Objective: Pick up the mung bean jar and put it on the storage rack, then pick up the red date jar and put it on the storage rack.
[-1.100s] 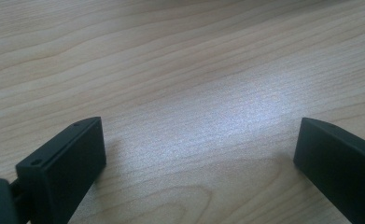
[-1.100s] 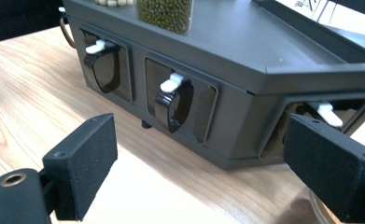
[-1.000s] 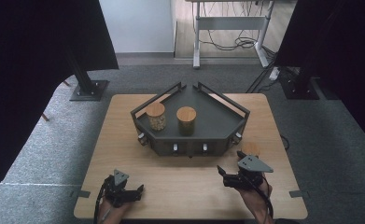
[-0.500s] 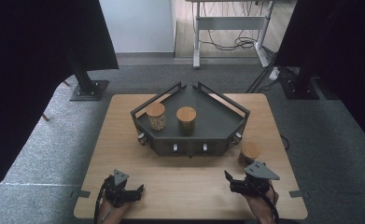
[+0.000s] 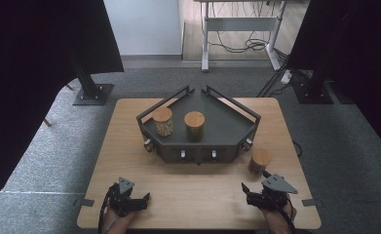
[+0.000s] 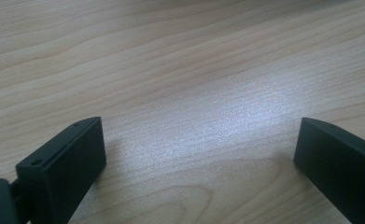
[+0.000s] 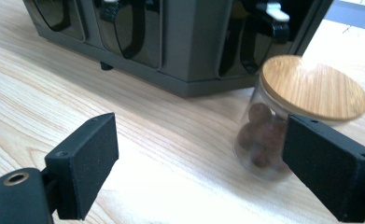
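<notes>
Wooden table [image 5: 129, 161]: dark angular rack [image 5: 227, 134] mid-table; wood-lidded glass jar [image 5: 259, 162] beside rack's right front.

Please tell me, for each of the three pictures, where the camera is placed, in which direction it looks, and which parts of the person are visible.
High view: above the person's side, looking forward and down on the wooden table; forearms, left gripper and right gripper enter from below.
Left gripper view: on the left gripper, low, facing bare tabletop; jaws apart.
Right gripper view: on the right gripper, facing the dark rack and a wooden-lidded jar; jaws apart.
Shared: the high view shows that jar and rack too.
</notes>
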The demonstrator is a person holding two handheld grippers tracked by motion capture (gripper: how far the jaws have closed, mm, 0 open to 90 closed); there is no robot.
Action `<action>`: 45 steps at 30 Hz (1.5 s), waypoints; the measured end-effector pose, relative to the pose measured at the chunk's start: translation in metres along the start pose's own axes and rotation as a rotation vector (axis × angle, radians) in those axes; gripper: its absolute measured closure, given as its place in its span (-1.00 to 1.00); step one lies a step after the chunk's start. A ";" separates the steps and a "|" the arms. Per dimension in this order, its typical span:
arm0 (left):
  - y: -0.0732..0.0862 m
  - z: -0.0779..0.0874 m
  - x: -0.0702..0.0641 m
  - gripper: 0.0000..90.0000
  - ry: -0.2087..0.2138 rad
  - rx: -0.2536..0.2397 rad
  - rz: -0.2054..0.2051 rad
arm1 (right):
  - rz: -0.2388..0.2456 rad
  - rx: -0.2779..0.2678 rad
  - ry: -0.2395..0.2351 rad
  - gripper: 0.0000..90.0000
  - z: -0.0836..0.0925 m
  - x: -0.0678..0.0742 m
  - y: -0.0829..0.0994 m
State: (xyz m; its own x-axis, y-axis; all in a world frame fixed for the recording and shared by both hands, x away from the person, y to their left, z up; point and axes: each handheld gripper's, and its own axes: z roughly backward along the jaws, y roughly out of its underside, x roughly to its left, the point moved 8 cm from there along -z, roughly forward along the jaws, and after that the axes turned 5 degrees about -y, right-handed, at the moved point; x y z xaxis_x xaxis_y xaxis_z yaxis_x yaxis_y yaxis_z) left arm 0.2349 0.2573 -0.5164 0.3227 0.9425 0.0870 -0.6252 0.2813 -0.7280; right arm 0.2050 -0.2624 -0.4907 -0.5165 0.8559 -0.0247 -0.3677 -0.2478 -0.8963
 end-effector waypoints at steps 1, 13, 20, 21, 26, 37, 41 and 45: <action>0.000 0.000 0.000 -0.96 0.000 0.000 0.000 | -0.002 0.004 0.002 -0.77 0.000 0.000 0.001; 0.000 0.000 0.000 -0.96 -0.001 0.000 0.001 | -0.033 0.035 0.028 -0.77 -0.001 -0.005 0.015; 0.000 0.000 0.000 -0.96 -0.003 0.000 0.003 | -0.066 0.045 0.039 -0.77 0.000 -0.009 0.023; 0.000 0.000 0.000 -0.96 -0.004 0.000 0.004 | -0.070 0.047 0.038 -0.77 0.000 -0.009 0.024; 0.000 0.000 0.000 -0.96 -0.004 0.000 0.005 | -0.084 0.039 0.052 -0.77 -0.002 -0.012 0.023; 0.000 0.000 0.000 -0.96 -0.005 0.000 0.005 | -0.099 0.024 0.092 -0.77 -0.009 -0.016 0.019; 0.000 0.000 0.000 -0.96 -0.005 0.000 0.006 | -0.108 0.014 0.102 -0.77 -0.010 -0.018 0.017; 0.000 0.000 0.000 -0.96 -0.005 0.000 0.006 | -0.113 0.009 0.110 -0.77 -0.013 -0.019 0.015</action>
State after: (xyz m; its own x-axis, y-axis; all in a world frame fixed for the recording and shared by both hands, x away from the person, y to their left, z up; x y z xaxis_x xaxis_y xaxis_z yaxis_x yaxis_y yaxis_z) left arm 0.2345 0.2572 -0.5164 0.3155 0.9450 0.0860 -0.6274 0.2757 -0.7283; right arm 0.2197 -0.2766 -0.5098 -0.3836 0.9231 0.0267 -0.4261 -0.1512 -0.8920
